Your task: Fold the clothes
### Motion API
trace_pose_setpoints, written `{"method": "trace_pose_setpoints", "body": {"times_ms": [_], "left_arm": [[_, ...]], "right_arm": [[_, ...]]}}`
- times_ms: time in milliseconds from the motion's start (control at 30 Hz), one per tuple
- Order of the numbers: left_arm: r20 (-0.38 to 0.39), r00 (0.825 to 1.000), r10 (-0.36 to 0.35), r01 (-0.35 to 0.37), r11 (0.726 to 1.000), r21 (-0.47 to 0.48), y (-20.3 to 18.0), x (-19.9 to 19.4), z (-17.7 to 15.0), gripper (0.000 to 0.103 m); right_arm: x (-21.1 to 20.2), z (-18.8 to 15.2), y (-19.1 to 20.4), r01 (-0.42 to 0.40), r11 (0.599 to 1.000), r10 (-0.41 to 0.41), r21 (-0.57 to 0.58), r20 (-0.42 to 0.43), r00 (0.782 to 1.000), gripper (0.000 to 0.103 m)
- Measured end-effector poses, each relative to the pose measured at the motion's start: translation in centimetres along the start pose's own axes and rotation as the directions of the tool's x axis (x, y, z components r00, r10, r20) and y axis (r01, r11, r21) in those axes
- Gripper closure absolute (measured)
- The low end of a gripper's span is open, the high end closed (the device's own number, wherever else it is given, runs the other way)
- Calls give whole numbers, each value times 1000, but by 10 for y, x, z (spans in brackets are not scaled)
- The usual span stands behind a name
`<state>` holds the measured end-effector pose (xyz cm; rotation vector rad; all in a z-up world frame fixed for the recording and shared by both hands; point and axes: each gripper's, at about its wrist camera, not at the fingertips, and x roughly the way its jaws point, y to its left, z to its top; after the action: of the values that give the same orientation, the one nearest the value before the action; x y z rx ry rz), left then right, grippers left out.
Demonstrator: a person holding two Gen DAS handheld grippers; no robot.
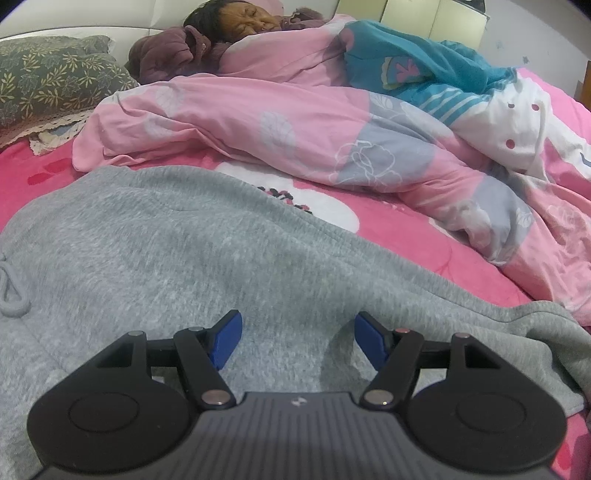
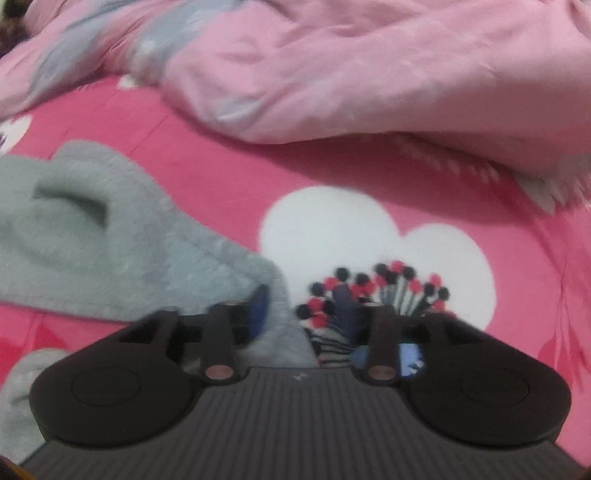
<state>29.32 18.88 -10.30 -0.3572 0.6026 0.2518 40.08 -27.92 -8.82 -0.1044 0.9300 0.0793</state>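
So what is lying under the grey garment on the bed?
The grey garment lies on the pink bedsheet, partly covering its white heart print. Anything else beneath it is hidden.

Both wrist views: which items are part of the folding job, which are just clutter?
Job:
- grey garment, spread on the bed
- left gripper, fingers open above it
- right gripper, open at the garment's edge

Just there:
- pink bedsheet
- pink quilt
- teal blanket
- floral pillow
- person asleep
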Motion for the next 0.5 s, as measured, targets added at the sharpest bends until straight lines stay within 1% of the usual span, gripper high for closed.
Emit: {"method": "trace_pose_setpoints", "body": {"times_ms": [67, 133, 200, 233, 267, 333, 367, 433, 500], "left_arm": [[0, 1000, -1, 1, 1000, -2, 0, 0, 0, 34], [-1, 1000, 1, -1, 1000, -1, 0, 0, 0, 34], [-2, 1000, 3, -3, 1000, 0, 0, 0, 0, 34], [-3, 1000, 4, -4, 1000, 0, -1, 0, 1, 34], [-4, 1000, 4, -4, 1000, -1, -1, 0, 1, 34], [-5, 1000, 4, -4, 1000, -2, 0, 0, 1, 34], [-6, 1000, 4, -4, 1000, -1, -1, 0, 1, 34], [-9, 1000, 2, -2, 1000, 3, 0, 0, 1, 33], [-13, 1000, 0, 0, 1000, 6, 0, 0, 1, 32]], "right_arm": [[-16, -3, -12, -14, 997, 10, 81, 41, 999, 48], [-43, -8, -22, -43, 986, 28, 164, 95, 995, 47], [-76, -15, -22, -106, 978, 77, 180, 161, 984, 40], [-90, -20, -19, -138, 976, 106, 169, 188, 977, 34], [-103, -25, -14, -169, 974, 136, 150, 210, 968, 27], [-120, -35, 4, -205, 977, 186, 65, 219, 958, 20], [-123, -38, 15, -192, 981, 185, 15, 210, 960, 18], [-122, -44, 37, -134, 987, 148, -89, 185, 971, 15], [-118, -49, 55, -79, 981, 108, -176, 160, 981, 15]]}}
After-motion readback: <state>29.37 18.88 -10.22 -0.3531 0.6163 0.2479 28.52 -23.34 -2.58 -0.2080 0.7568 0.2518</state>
